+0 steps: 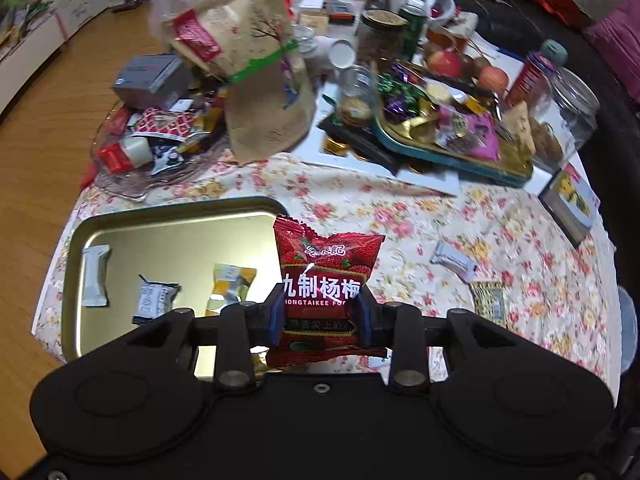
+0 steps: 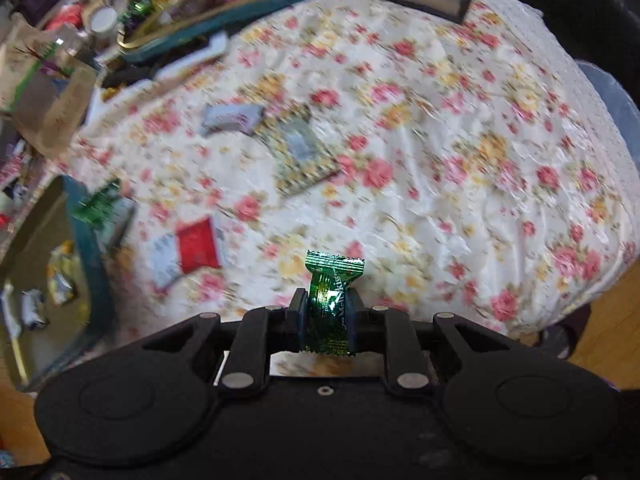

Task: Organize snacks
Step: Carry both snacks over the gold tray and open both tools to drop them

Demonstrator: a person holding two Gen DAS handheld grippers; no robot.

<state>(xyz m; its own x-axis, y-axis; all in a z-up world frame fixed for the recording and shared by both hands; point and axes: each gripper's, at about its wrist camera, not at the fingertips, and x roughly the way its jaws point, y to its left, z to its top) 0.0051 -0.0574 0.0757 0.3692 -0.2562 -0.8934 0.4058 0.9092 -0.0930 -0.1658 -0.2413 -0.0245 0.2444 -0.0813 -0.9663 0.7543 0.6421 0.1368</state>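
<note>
My left gripper (image 1: pixel 322 312) is shut on a red plum-snack packet (image 1: pixel 326 264), held upright just right of the gold tray (image 1: pixel 160 232). On the tray lie a white packet (image 1: pixel 96 276), a dark packet (image 1: pixel 154 300) and a yellow packet (image 1: pixel 230 288). My right gripper (image 2: pixel 326 312) is shut on a small green candy (image 2: pixel 330 284) above the floral tablecloth. Loose on the cloth are a grey-white packet (image 2: pixel 232 118), a gold patterned packet (image 2: pixel 300 148), a red-and-white packet (image 2: pixel 188 250) and a green candy (image 2: pixel 98 202) by the tray rim (image 2: pixel 86 248).
The back of the table is crowded: a brown paper bag (image 1: pixel 260 72), a glass dish of snacks (image 1: pixel 140 144), a teal tray of sweets (image 1: pixel 440 148), jars, apples and a book (image 1: pixel 568 204). Wooden floor lies beyond the table's left edge.
</note>
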